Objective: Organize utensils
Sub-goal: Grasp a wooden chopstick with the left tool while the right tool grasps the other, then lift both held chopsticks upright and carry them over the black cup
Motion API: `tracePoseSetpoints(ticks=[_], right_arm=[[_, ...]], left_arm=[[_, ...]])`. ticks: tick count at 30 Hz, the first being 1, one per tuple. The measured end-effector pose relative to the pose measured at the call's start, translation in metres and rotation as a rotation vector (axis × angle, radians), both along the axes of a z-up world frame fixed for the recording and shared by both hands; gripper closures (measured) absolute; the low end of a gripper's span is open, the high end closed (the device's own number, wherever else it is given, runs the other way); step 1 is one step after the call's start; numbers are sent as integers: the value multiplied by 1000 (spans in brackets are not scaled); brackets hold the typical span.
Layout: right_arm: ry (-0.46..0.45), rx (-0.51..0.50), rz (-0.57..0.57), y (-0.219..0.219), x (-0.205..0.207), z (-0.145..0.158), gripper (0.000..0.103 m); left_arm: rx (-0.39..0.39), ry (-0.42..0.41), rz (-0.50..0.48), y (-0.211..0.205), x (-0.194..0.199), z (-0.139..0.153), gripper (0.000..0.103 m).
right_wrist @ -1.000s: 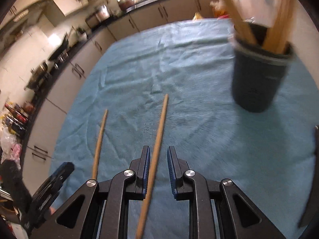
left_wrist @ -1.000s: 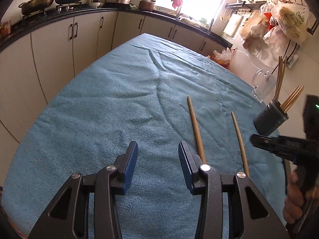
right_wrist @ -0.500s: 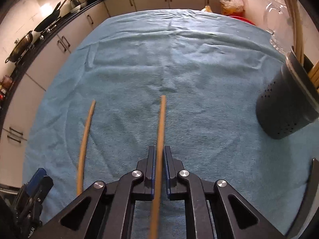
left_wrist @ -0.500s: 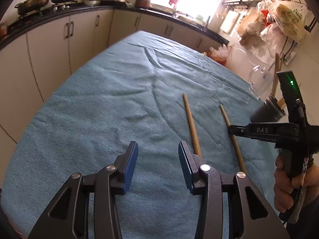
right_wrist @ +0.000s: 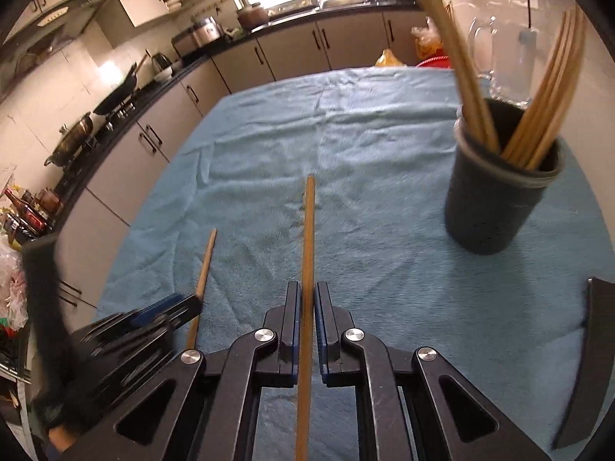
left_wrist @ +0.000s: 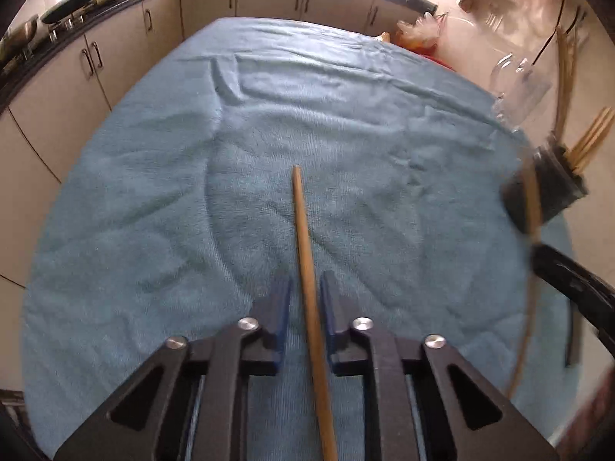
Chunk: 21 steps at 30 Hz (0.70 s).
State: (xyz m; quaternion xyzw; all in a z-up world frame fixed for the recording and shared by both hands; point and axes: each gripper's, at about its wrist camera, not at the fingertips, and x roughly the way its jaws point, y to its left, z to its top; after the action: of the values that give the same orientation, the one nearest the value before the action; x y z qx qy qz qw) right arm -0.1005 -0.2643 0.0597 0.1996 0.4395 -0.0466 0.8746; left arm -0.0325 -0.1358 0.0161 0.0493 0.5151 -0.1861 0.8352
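Two wooden chopsticks are in play on the blue cloth [left_wrist: 192, 192]. One chopstick [left_wrist: 303, 238] lies on the cloth and runs between the fingers of my left gripper [left_wrist: 305, 292]. Its jaws are closing, and a thin gap still shows on each side of the stick. The right wrist view shows the same chopstick [right_wrist: 205, 265] going into the blurred left gripper [right_wrist: 169, 307]. My right gripper [right_wrist: 306, 299] is shut on the other chopstick [right_wrist: 308, 223], held off the cloth. A dark perforated holder [right_wrist: 492, 199] with several chopsticks stands to the right.
A clear glass jug [right_wrist: 496, 50] stands behind the holder [left_wrist: 546, 188] near the wall. Kitchen cabinets and a counter with pans [right_wrist: 115, 96] run along the far and left sides. The cloth is wrinkled in the middle.
My left gripper moved right over the left chopstick and its jaws narrowed around it. My right gripper, shut on its chopstick, lifted it off the cloth.
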Motion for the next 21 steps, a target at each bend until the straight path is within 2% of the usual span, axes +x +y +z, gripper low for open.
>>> tracePoseSetpoints(ticks=[2, 4, 7, 10, 13, 17, 21], right_arm=[[-21, -1, -4, -3, -8, 6, 95], [-32, -6, -3, -4, -11, 11, 95], [-49, 12, -7, -6, -14, 15, 95], [-72, 13, -13, -8, -24, 20, 95], [-119, 11, -17, -11, -35, 29, 95], [-203, 1, -20, -9, -53, 45, 95], [-278, -24, -18, -2, -69, 60, 95]], left_arm=[[32, 17, -21, -13, 4, -1, 96], [68, -7, -10, -19, 6, -1, 96], [67, -14, 2, -18, 7, -1, 97], [0, -35, -7, -7, -3, 9, 97], [-81, -128, -3, 10, -22, 40, 97], [-172, -208, 14, 32, -44, 77, 96], [-216, -257, 16, 44, -60, 100, 96]])
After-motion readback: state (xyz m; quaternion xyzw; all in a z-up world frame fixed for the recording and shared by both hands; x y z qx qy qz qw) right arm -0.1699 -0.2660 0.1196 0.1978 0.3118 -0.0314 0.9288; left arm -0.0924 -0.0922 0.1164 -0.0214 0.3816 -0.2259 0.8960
